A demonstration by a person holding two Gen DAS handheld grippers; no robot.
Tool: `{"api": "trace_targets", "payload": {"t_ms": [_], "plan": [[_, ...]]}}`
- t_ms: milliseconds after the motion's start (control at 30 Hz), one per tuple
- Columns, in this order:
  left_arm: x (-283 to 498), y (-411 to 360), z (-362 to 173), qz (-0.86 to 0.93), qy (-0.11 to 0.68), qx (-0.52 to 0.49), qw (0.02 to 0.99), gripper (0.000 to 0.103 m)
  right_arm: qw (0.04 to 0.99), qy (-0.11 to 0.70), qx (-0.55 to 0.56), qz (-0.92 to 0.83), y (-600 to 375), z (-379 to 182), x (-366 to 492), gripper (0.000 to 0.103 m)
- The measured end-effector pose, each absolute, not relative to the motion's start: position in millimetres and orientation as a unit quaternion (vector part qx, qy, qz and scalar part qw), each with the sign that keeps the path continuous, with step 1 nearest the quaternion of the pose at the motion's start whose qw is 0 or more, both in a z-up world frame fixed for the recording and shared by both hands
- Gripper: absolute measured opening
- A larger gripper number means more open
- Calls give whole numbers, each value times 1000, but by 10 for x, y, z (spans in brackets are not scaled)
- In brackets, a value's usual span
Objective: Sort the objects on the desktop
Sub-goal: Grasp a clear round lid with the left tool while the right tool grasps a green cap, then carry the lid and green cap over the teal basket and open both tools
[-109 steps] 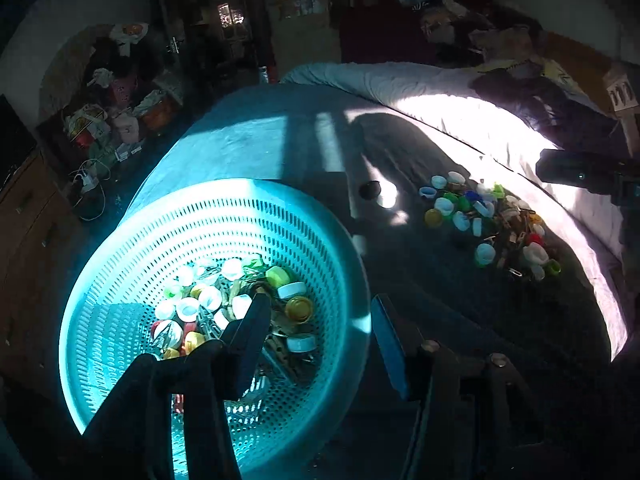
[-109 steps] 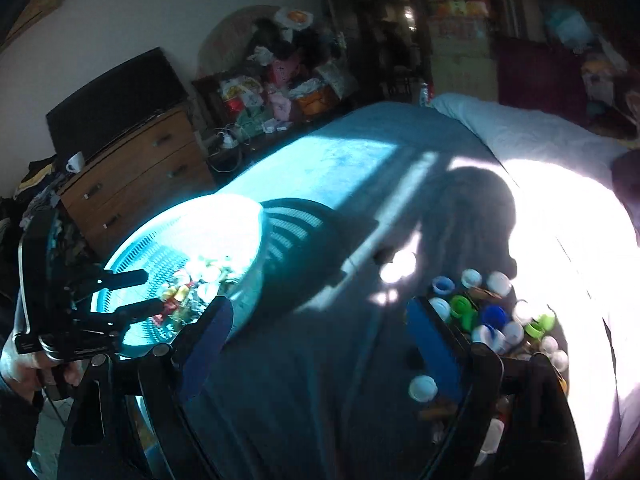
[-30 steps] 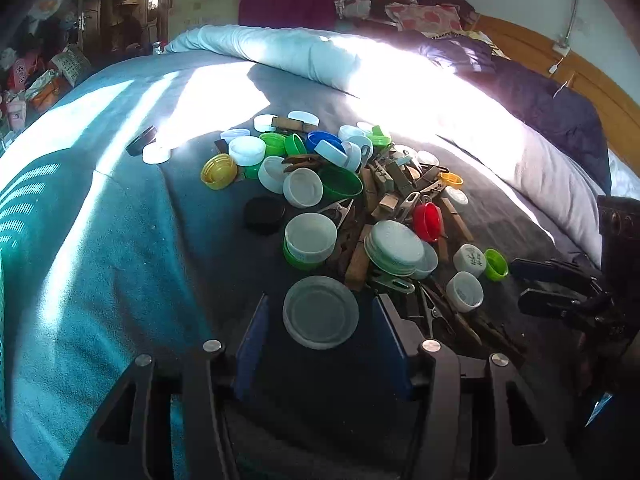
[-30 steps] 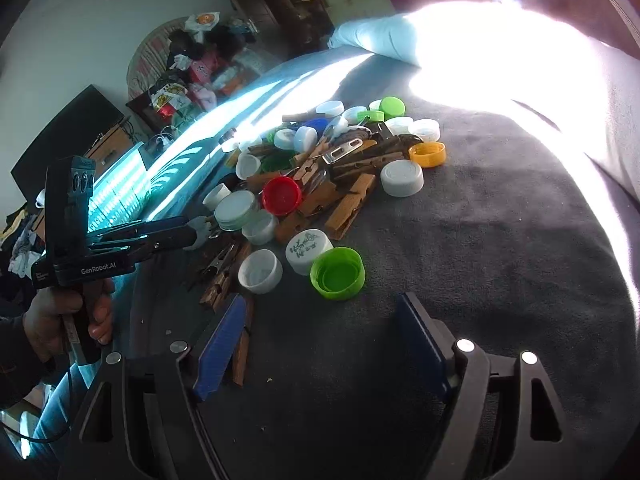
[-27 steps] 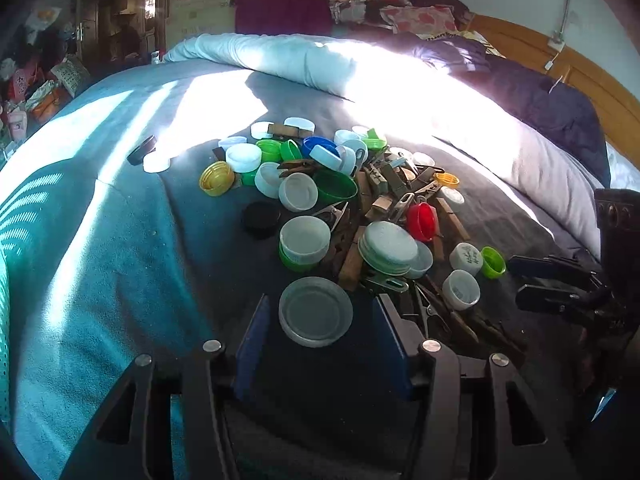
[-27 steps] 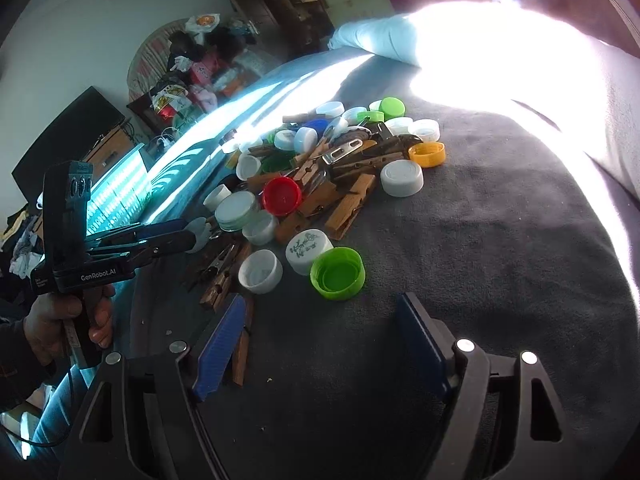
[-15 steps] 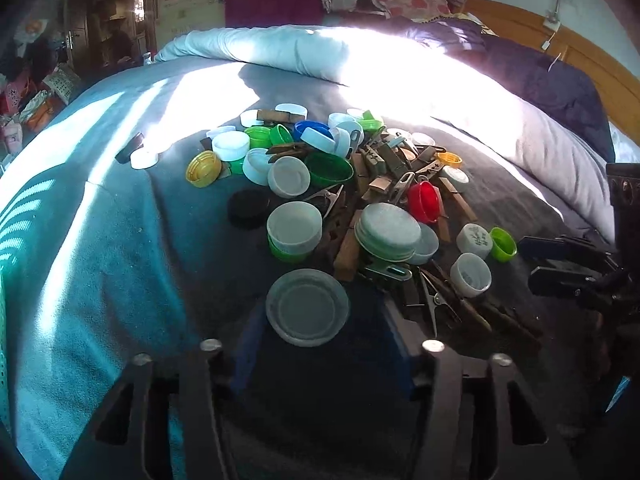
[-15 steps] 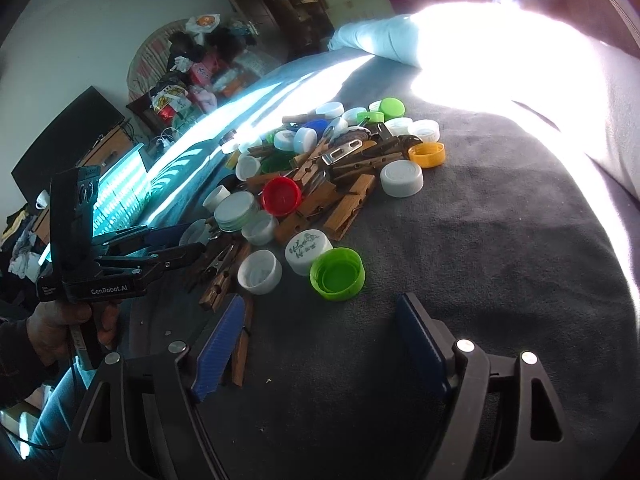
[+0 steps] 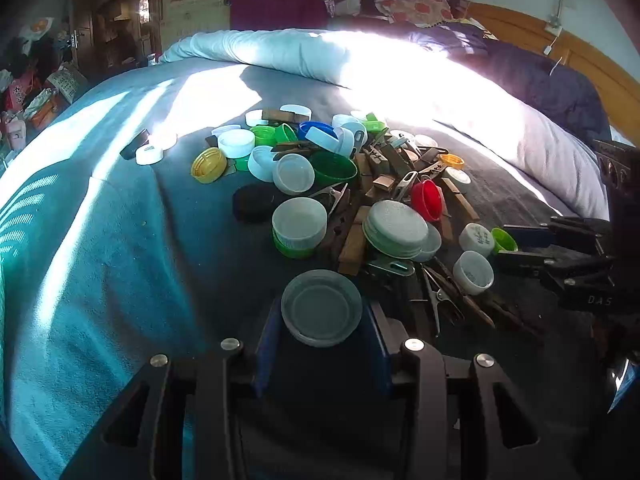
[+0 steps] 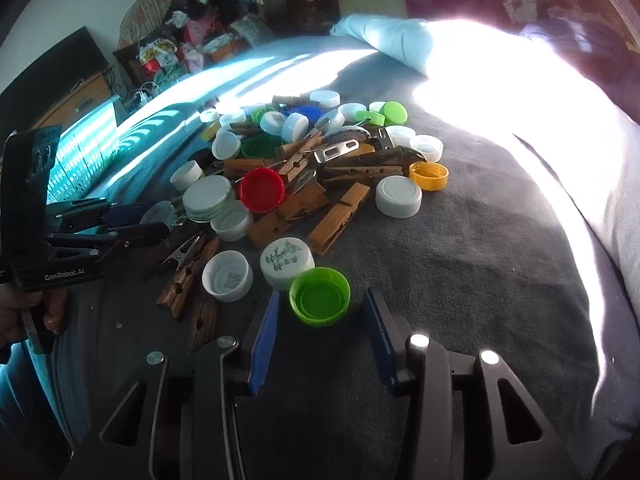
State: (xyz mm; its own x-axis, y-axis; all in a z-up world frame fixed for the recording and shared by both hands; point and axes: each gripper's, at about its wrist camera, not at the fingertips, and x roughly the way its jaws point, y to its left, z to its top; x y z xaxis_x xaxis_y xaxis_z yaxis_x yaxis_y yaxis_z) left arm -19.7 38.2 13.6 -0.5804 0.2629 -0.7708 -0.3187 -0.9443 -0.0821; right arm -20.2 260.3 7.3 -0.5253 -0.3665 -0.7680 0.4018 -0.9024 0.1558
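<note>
1. Sunlit bed with a dark grey blanket (image 9: 120, 264) serves as the work surface; a heap of caps and clothespins lies mid-blanket.
2. Left gripper (image 9: 322, 320) pinches a clear lid (image 9: 322, 308) at the heap's near edge; lifting comes next.
3. Right gripper (image 10: 320, 320), spread, straddles one green cap (image 10: 319, 297); closing comes next.
4. Counted: one red cap (image 10: 262, 190), two grippers, caps too many to count.

The left wrist camera sits low over the bed (image 9: 120, 240), looking along its fingers toward the headboard (image 9: 560, 56), close to the pile of caps and clothespins (image 9: 352, 184). The right wrist camera views the same pile (image 10: 304, 168) from its opposite side, facing the cluttered room corner. Each view catches the other hand-held gripper: the right (image 9: 528, 248), the left (image 10: 140, 220).
</note>
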Motion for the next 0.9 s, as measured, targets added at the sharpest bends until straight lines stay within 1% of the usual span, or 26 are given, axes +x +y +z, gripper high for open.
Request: {"api": "trace_targets", "payload": {"t_ms": [67,100,367,567,667,900], "plan": [[-190,399,139,890,39,-426,161,41,215,36,431,-875,2564,55,-198,37],[-187,405,140,890,41,-425,160,41,212,38,429,-877,2566,53,-187,29],[-219,369,146,892,37,-424,153,41,215,25,429,-877,2610,52,-175,28],[-161,177,334,897,-3,-422,133,41,211,12,429,-878,2695,169,-157,28],[-41,141,557,904,8,-408,131,40,197,2,416,-888,2810,367,-141,28],[163,-97,1361,933,8,-344,106,40,190,3,370,-909,2766,1103,-255,28]]}}
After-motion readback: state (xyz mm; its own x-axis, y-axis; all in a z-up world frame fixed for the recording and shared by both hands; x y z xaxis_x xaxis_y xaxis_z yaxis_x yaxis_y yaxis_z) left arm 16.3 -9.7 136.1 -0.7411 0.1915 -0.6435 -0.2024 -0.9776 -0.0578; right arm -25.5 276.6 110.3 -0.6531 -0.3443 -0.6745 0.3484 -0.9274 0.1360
